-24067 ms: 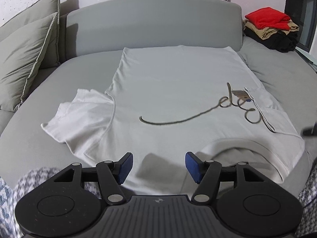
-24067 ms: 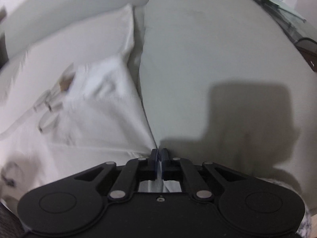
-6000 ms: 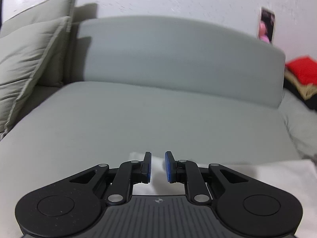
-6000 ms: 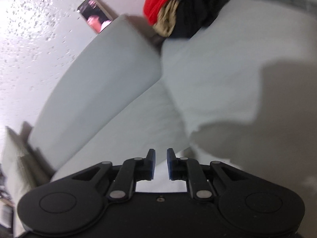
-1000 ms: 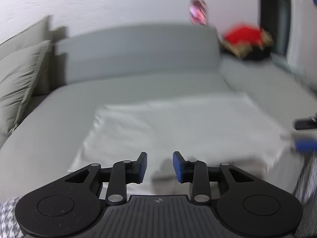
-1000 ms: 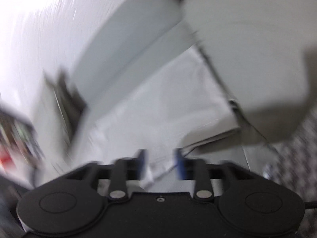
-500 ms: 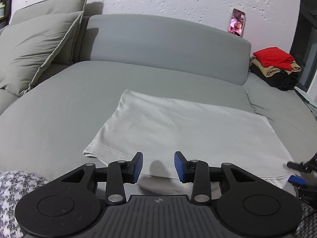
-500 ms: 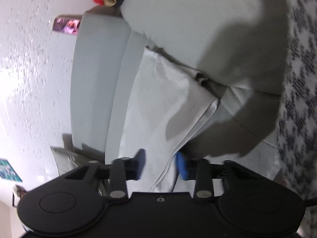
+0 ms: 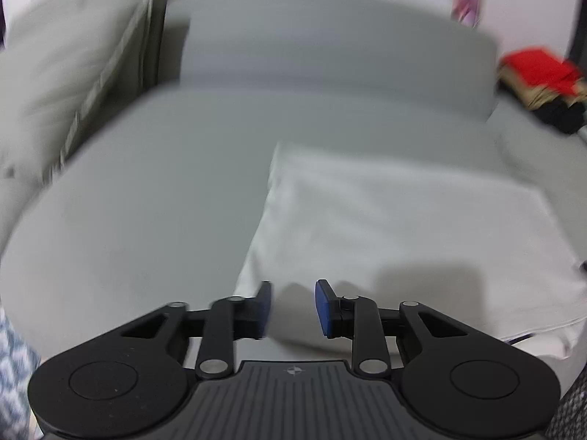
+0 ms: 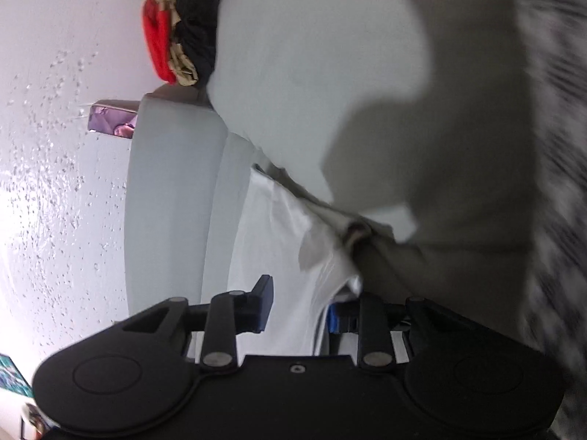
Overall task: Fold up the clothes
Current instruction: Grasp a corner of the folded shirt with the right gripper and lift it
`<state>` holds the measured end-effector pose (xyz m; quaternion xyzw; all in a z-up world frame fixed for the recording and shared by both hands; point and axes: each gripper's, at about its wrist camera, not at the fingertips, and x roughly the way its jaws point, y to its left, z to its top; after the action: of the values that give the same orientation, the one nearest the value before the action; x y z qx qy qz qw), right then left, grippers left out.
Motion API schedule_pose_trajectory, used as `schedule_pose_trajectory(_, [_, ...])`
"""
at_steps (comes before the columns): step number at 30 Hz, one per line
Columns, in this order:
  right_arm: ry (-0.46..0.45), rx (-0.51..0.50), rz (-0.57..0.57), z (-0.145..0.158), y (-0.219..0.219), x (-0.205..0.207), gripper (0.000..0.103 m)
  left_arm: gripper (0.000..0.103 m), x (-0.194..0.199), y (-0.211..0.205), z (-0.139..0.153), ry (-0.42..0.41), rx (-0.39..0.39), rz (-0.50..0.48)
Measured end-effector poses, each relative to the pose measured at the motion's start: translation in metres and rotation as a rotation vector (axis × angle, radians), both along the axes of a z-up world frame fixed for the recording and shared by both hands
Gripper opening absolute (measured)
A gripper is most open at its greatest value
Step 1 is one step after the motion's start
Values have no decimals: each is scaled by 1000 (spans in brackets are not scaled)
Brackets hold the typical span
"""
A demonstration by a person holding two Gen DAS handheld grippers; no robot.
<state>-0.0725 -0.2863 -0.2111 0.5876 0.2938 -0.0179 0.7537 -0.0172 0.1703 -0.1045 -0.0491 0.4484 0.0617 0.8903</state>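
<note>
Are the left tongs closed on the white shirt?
No, the left tongs are open above the near edge of the white shirt.

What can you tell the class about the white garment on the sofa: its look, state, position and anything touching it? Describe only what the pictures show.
The white garment is plain, soft-looking cloth, already folded into a rough rectangle with layered edges at its near right side. It lies flat on the grey sofa seat. The left gripper is open at its near left corner. The right gripper is open with the layered edge between its fingers; contact cannot be confirmed. The left view is blurred.
</note>
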Motion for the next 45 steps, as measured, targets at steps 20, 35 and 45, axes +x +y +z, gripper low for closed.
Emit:
schedule_pose_trajectory(20, [-178, -929, 286, 156, 147, 41, 3, 35, -41, 54, 37, -267, 9, 37])
schedule_pose_trajectory(35, [-243, -1177, 989, 77, 389, 53, 3, 32, -48, 95, 24, -233, -134, 223])
schedule_pose_trajectory(45, [-246, -950, 866, 106, 376, 62, 3, 32, -46, 100, 23, -246, -186, 270])
